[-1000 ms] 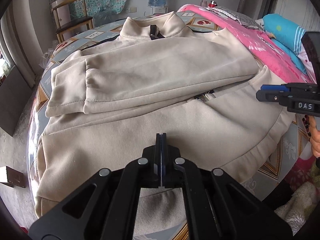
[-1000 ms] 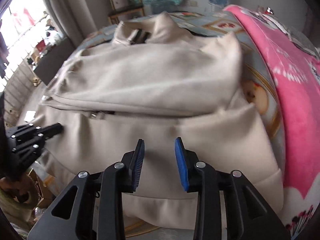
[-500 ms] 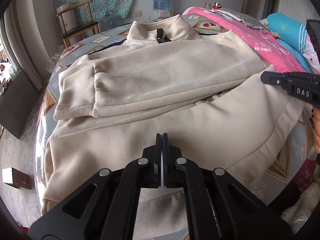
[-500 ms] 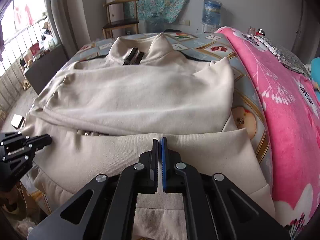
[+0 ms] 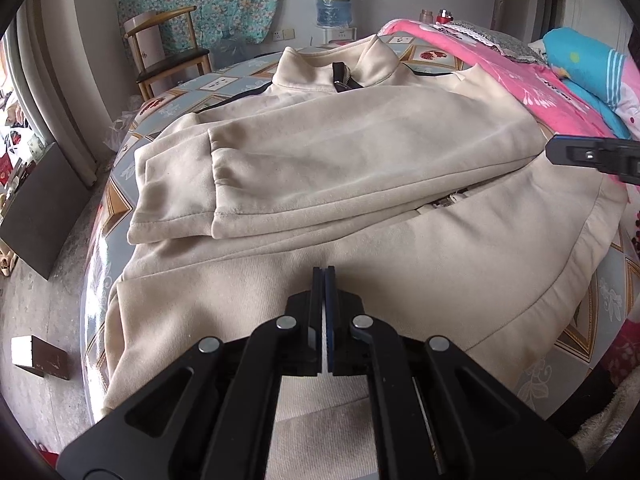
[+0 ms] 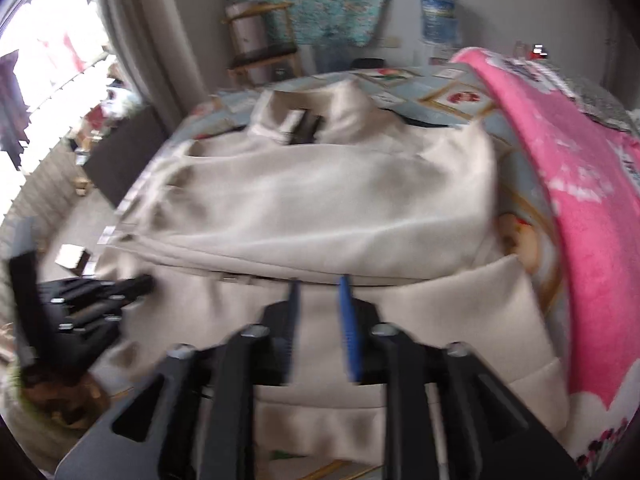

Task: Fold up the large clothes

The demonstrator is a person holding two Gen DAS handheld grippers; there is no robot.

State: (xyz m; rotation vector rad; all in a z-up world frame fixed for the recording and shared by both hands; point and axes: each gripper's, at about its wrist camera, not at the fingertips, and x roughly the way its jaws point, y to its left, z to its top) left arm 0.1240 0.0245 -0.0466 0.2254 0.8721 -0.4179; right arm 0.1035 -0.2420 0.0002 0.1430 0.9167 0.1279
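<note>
A large cream zip-up jacket (image 5: 360,160) lies flat on a round patterned table (image 5: 120,184), collar at the far side, both sleeves folded across the chest. It also shows in the right wrist view (image 6: 320,208). My left gripper (image 5: 323,276) is shut and empty, above the jacket's lower body near the hem. My right gripper (image 6: 318,284) is open and empty above the lower body on the other side; its tip shows at the right edge of the left wrist view (image 5: 584,154). The right wrist view is motion-blurred.
A pink blanket (image 5: 520,76) and a blue pillow (image 5: 592,60) lie at the right. A wooden chair (image 5: 168,52) and a water jug (image 5: 334,2) stand beyond the table. A dark panel (image 5: 40,208) and a small box (image 5: 38,356) are on the floor at left.
My right gripper shut half a second ago and has now opened again while moving. My left gripper stayed shut and drew a little closer over the jacket's lower body.
</note>
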